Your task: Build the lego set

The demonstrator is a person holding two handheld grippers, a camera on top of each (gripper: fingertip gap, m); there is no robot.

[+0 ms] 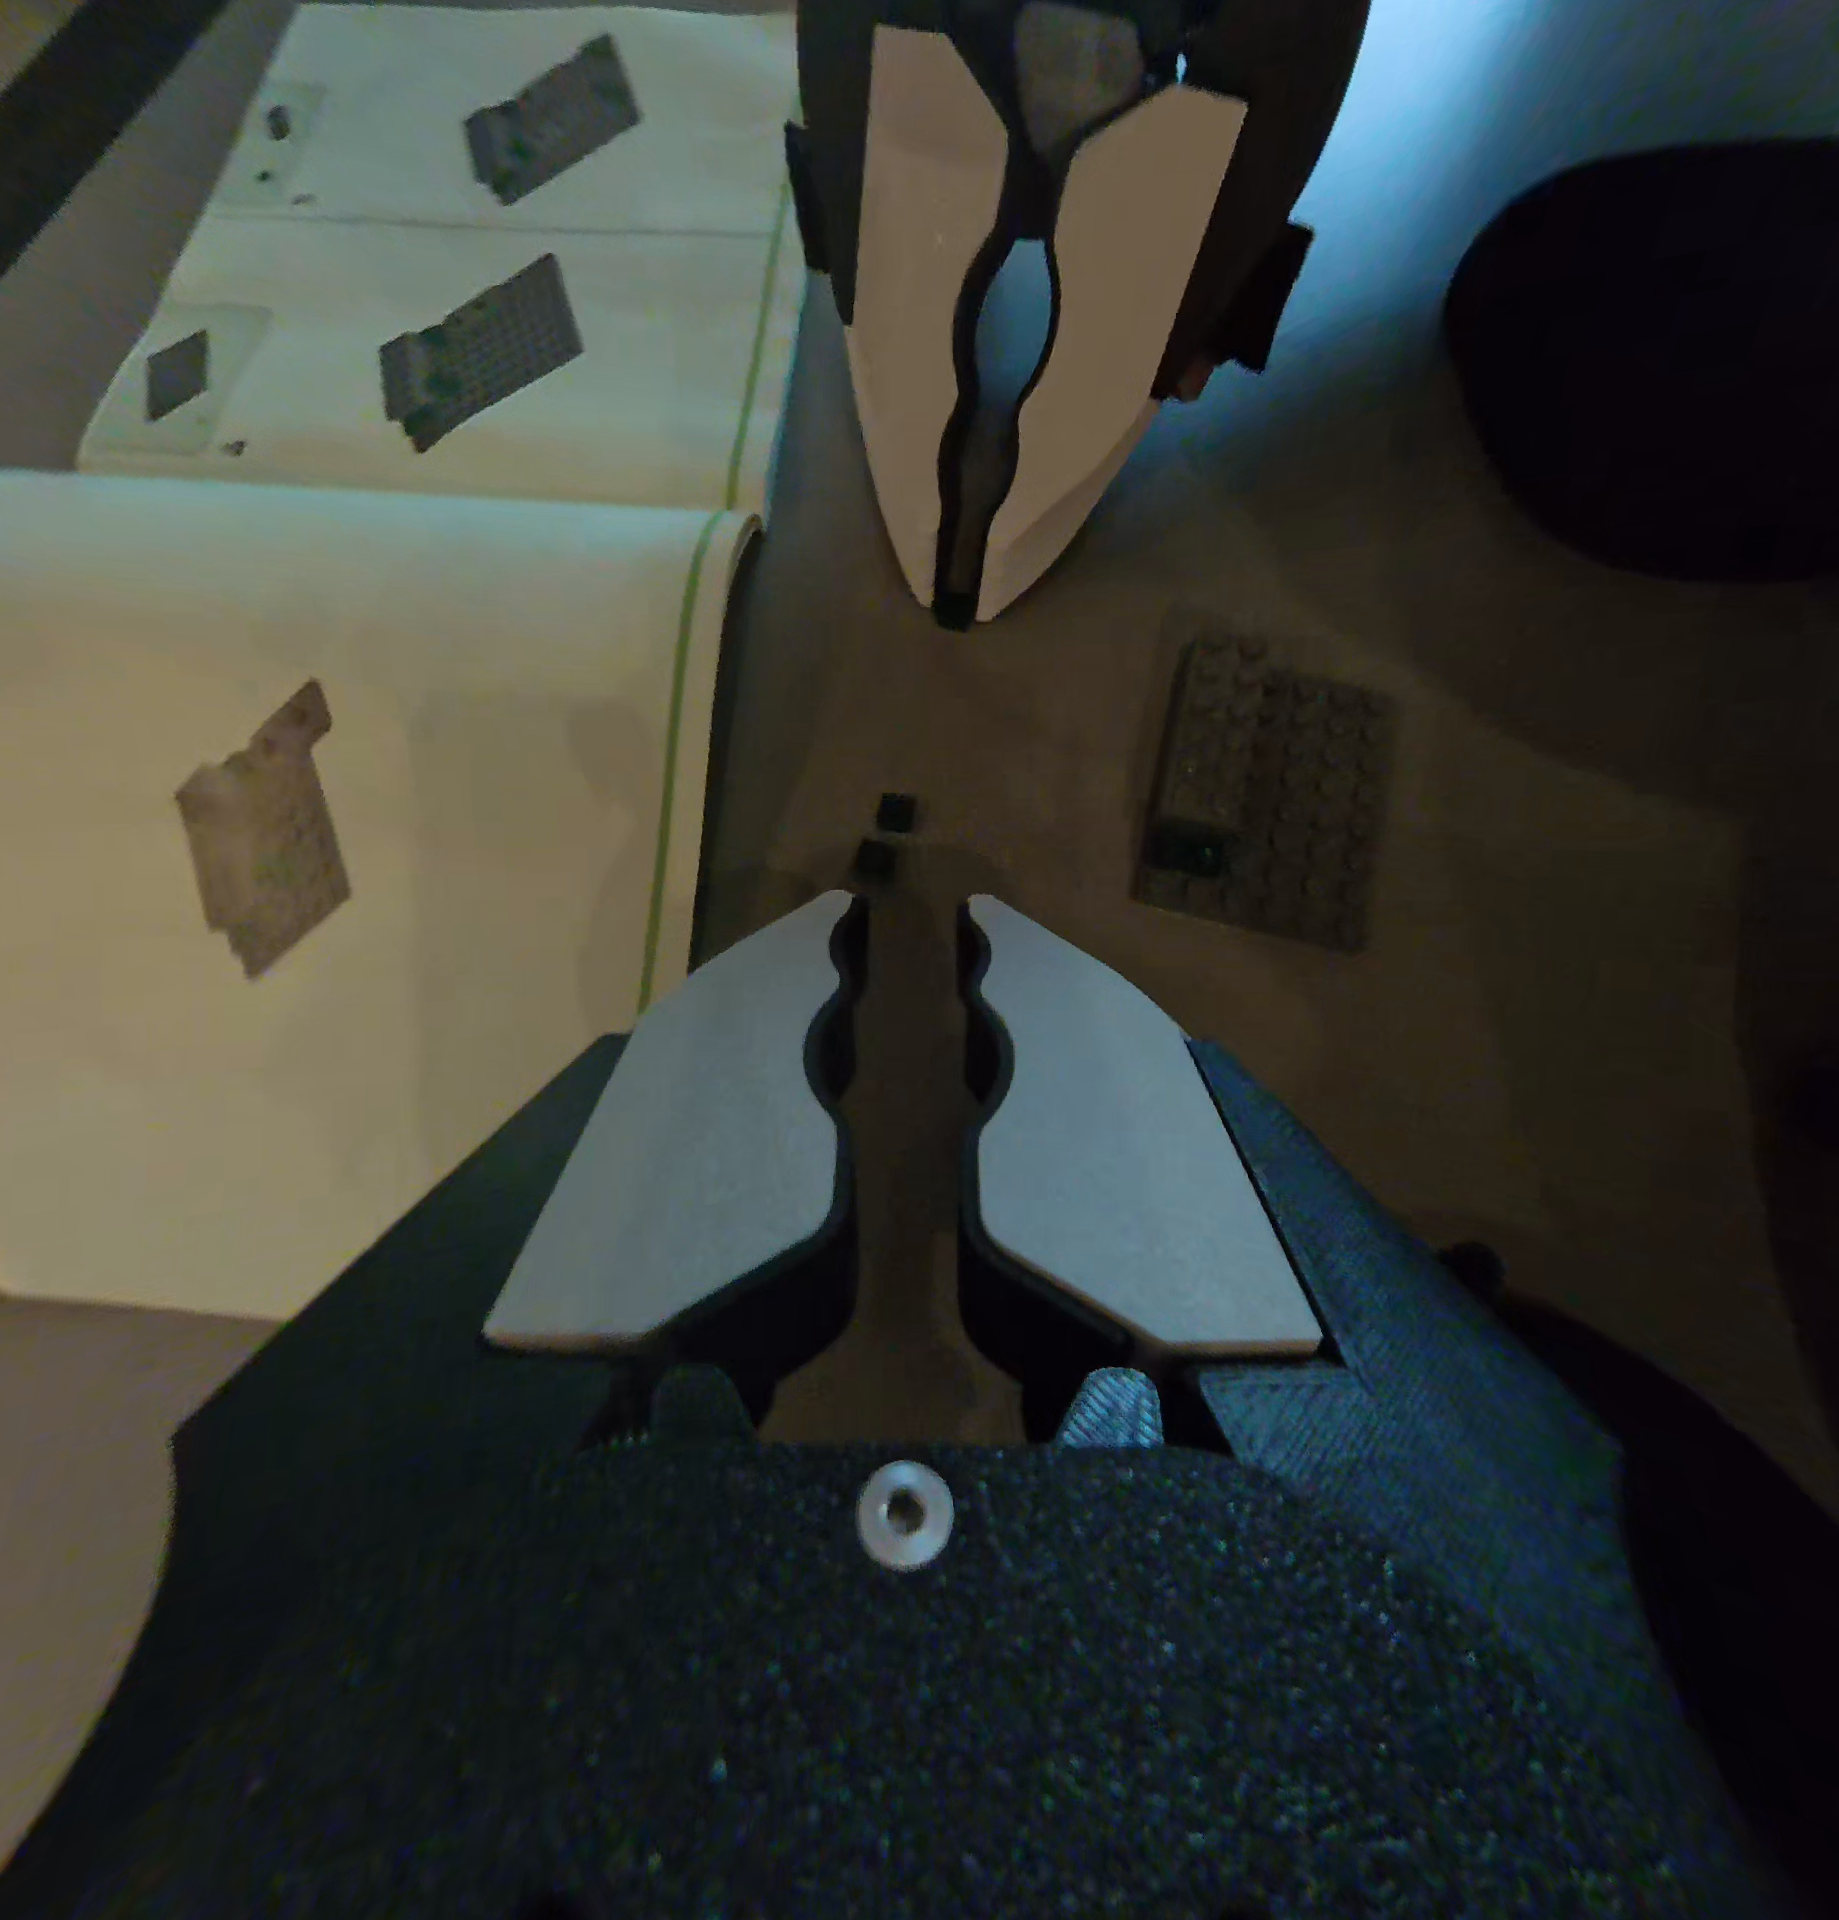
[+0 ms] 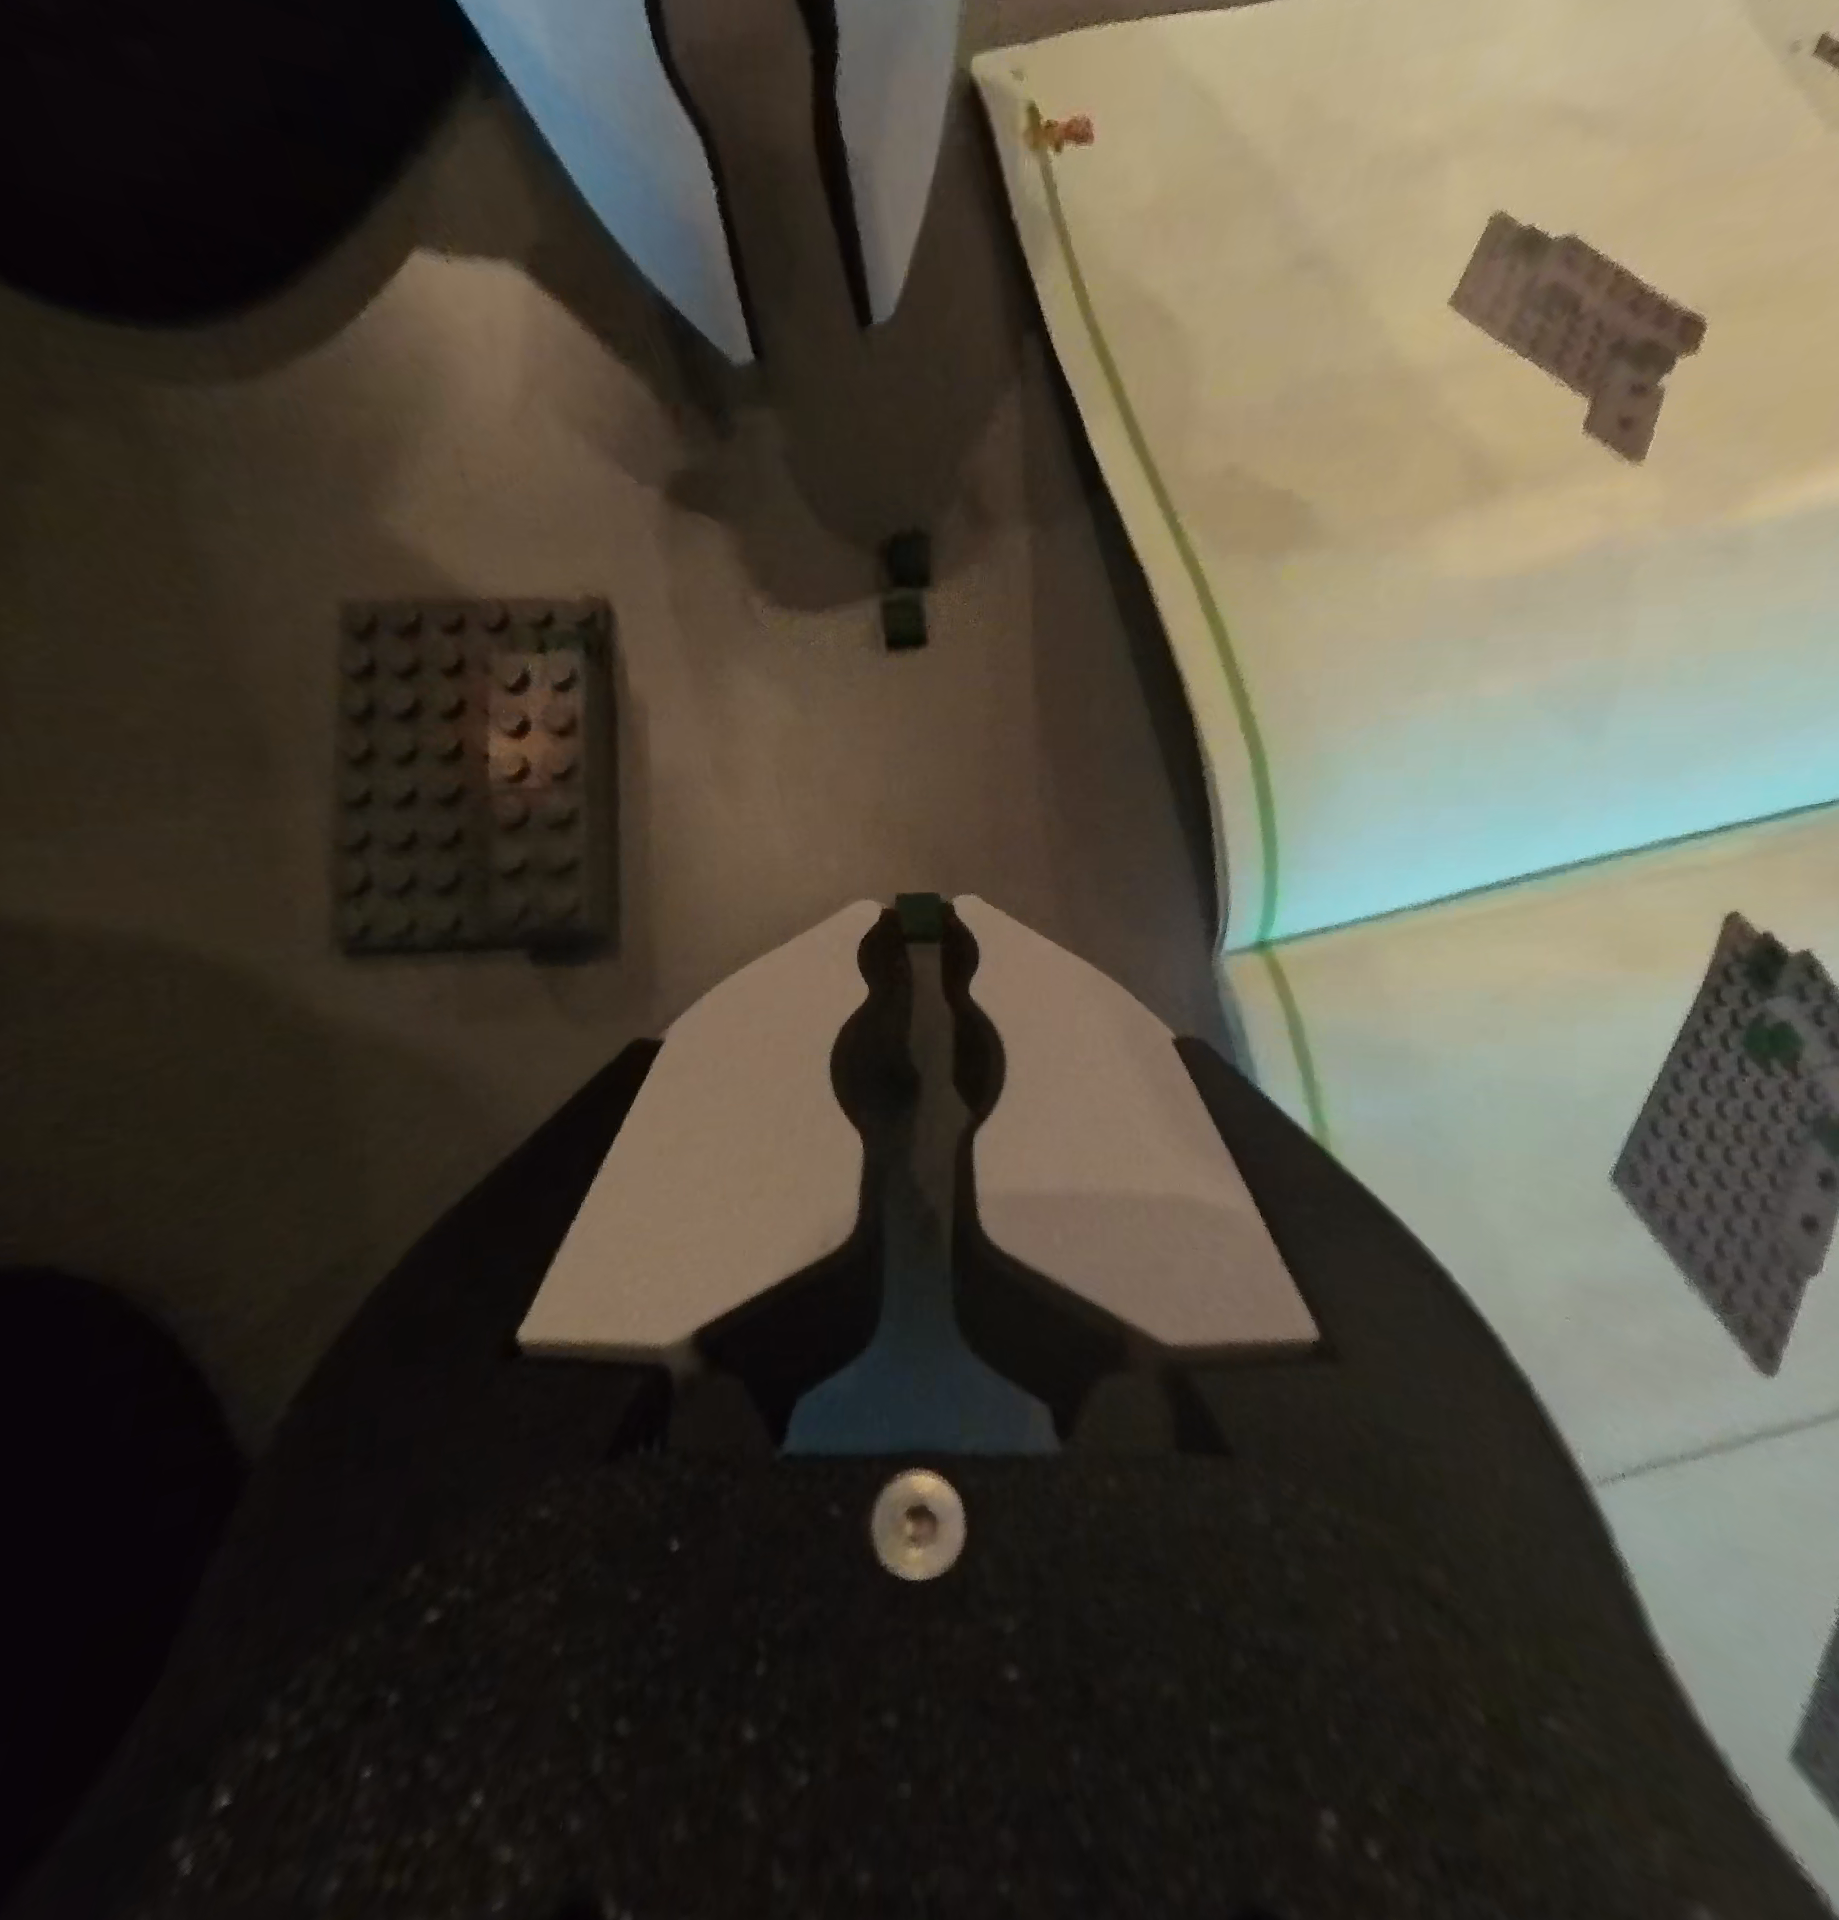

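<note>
My right gripper (image 2: 920,914) is shut on a small dark green piece (image 2: 920,921), held above the grey table; it shows in the left wrist view (image 1: 956,613) pointing toward me. My left gripper (image 1: 910,904) is open and empty, with its tips just behind two small dark pieces (image 1: 897,810) on the table, which also show in the right wrist view (image 2: 904,587). A grey studded baseplate (image 1: 1299,769) lies to the right. It carries a grey brick (image 2: 536,748) and a small dark green piece (image 1: 1190,854). The left gripper (image 2: 806,338) shows at the top of the right wrist view.
An open instruction booklet (image 1: 323,831) with printed pictures of the build lies on the table beside the grippers; it also shows in the right wrist view (image 2: 1517,520). A dark rounded object (image 1: 1673,364) sits beyond the baseplate. The scene is dim. One gripper's finger ends stand about 9 centimetres off the other's.
</note>
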